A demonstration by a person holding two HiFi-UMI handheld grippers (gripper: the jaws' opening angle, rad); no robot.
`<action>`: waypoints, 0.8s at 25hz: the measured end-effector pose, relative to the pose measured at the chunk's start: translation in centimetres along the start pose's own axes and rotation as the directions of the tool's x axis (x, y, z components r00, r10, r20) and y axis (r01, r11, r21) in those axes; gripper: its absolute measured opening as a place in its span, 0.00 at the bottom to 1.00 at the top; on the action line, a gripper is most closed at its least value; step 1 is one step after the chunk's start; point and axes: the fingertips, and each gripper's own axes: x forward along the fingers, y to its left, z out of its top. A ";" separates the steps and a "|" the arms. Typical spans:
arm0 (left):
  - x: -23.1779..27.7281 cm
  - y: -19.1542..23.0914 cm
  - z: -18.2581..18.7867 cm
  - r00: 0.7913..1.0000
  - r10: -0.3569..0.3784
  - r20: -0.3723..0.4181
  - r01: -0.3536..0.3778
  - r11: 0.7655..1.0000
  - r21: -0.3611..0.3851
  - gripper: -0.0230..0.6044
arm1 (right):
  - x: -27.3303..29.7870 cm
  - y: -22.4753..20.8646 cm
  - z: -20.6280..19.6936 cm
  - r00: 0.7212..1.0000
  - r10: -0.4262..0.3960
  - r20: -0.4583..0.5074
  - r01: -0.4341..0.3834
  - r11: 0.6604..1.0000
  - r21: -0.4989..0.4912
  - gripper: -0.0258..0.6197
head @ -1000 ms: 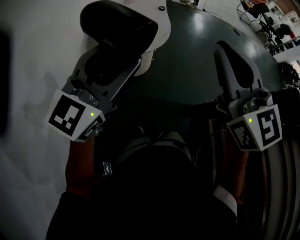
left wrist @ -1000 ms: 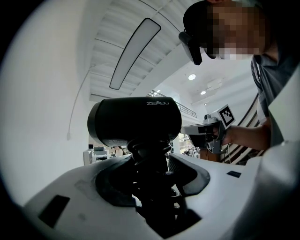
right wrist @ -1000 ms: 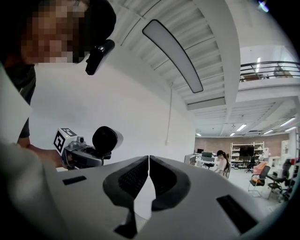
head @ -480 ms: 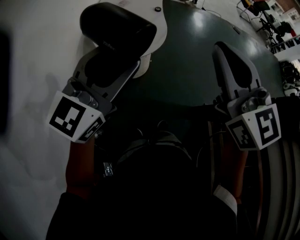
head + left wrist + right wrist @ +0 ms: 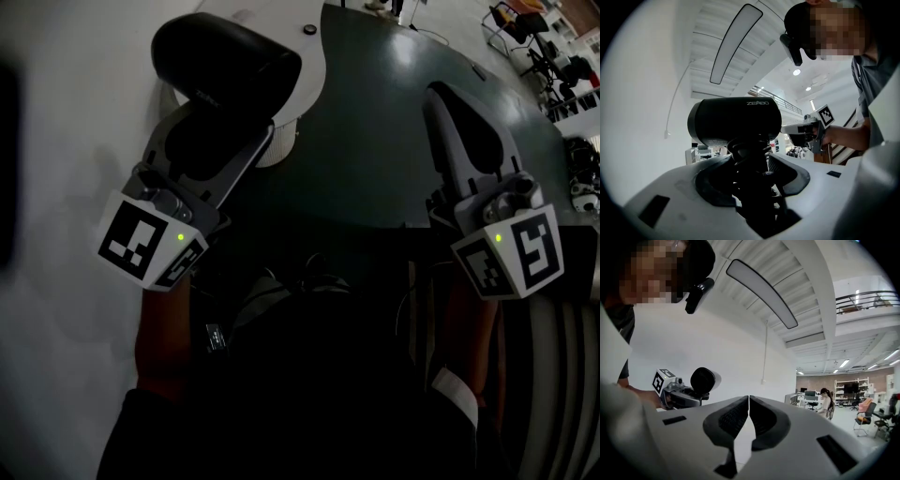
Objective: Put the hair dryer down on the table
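Observation:
A black hair dryer (image 5: 225,66) (image 5: 735,122) is held in the air, its handle clamped between the jaws of my left gripper (image 5: 211,150) (image 5: 752,173). Its barrel lies across the gripper's tips, above the white edge of a round dark green table (image 5: 375,122). In the right gripper view the hair dryer (image 5: 704,380) and my left gripper (image 5: 677,392) show small at the left. My right gripper (image 5: 459,131) (image 5: 749,413) is shut with nothing in it and points up over the table's right side.
A white floor (image 5: 66,122) spreads at the left of the head view. The person's dark legs fill the lower middle. Office chairs (image 5: 539,37) stand at the far top right. A person (image 5: 826,401) sits at desks far off in the hall.
The hair dryer and my left gripper have drifted slightly up and left in the head view. My right gripper has hardly moved.

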 end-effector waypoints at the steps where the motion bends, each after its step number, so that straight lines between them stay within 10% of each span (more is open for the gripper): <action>1: -0.1 -0.1 0.2 1.000 0.006 -0.001 -0.006 1.000 0.002 0.37 | -0.1 0.0 0.1 1.000 0.003 0.001 -0.003 1.000 0.001 0.05; 20: -0.1 1.6 0.0 0.999 -0.047 0.000 0.047 0.999 0.021 0.37 | 1.1 0.5 0.1 0.999 -0.051 0.018 0.051 0.999 0.009 0.05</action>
